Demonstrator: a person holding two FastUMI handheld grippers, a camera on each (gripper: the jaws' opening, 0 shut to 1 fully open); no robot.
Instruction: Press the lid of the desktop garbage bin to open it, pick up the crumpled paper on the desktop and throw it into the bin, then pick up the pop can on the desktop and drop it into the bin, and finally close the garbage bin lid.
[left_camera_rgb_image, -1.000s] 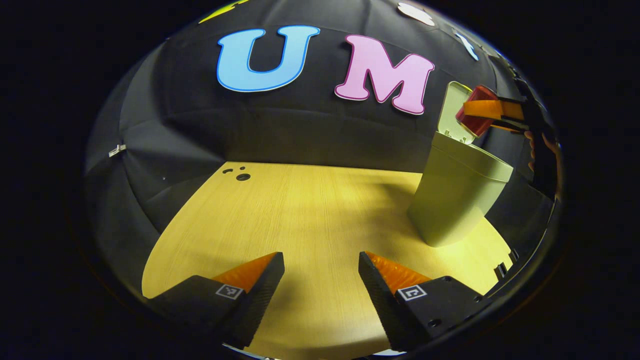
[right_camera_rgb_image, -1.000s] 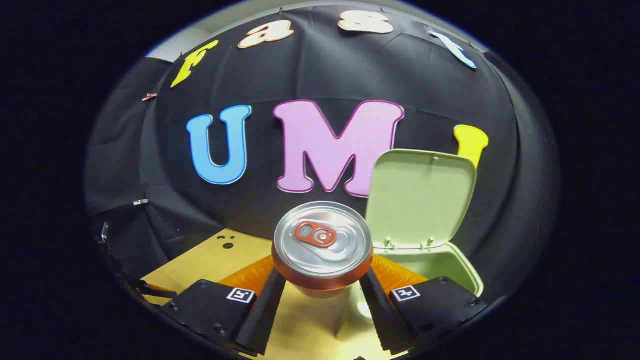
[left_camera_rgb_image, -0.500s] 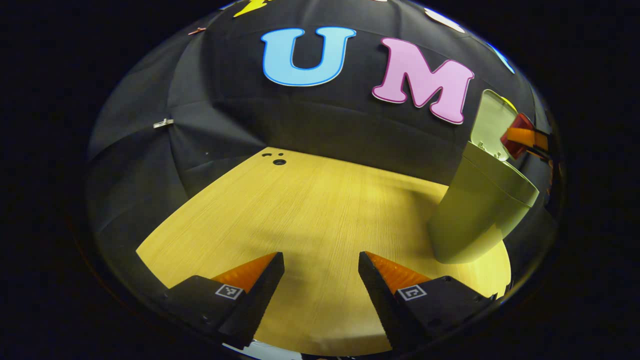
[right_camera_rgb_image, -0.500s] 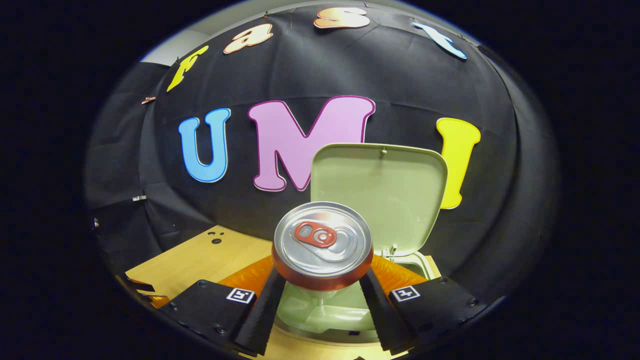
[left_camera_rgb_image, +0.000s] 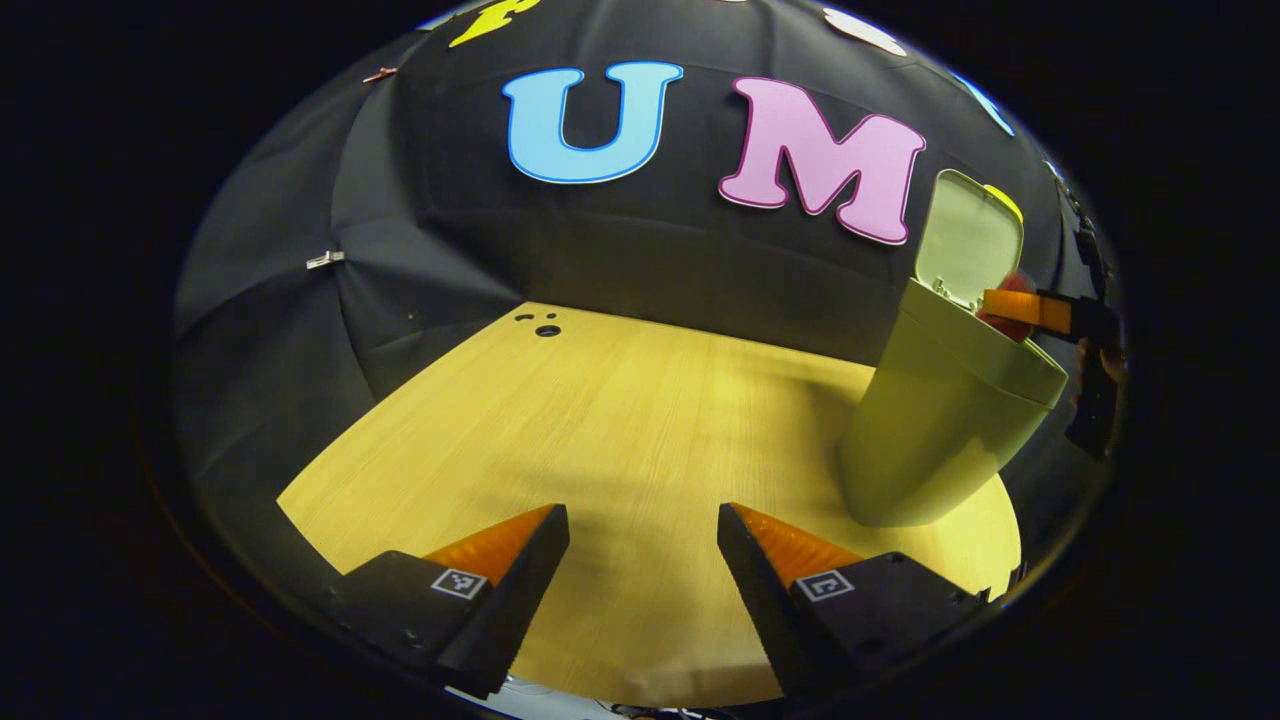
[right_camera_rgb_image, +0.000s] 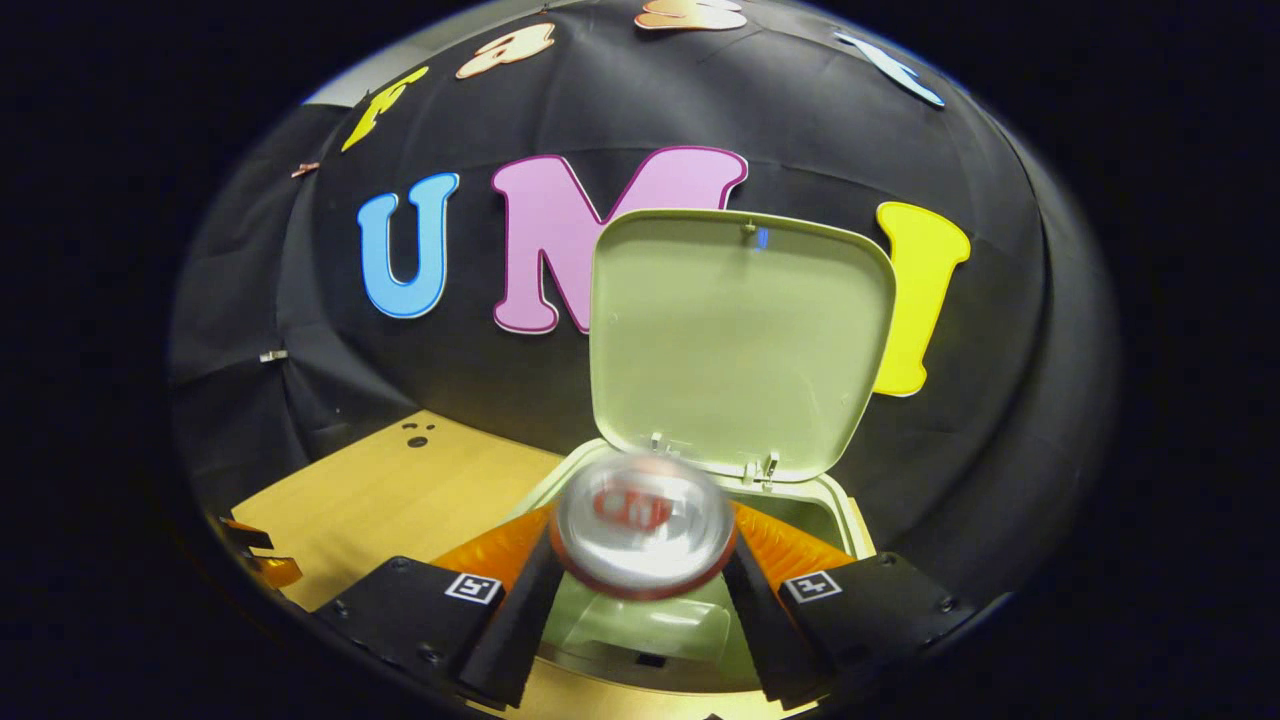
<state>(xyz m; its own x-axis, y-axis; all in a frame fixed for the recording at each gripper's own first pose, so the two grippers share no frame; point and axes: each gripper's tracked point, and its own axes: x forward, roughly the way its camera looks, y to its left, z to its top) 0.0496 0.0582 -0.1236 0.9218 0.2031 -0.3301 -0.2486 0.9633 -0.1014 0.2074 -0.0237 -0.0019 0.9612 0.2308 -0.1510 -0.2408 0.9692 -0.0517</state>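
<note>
The pop can (right_camera_rgb_image: 645, 525) sits between the two fingers of the right claw (right_camera_rgb_image: 640, 590), right above the open mouth of the garbage bin (right_camera_rgb_image: 650, 625). The can looks blurry. I cannot tell if the fingers are gripping it or letting it go. Its round top faces the camera, so it stands along the fingers, bottom end toward the bin. The way from the can into the bin is straight down.

The lid (right_camera_rgb_image: 740, 340) stands up behind the bin's mouth, out of the way. The inside of the bin looks pale and smooth, and I cannot make out the crumpled paper in there.

The left claw (left_camera_rgb_image: 640, 560) is open and holds nothing. It hangs over the tabletop (left_camera_rgb_image: 600, 420), well apart from the bin. The right claw is nearer, so it should do the drop. The lid is not closed yet.
</note>
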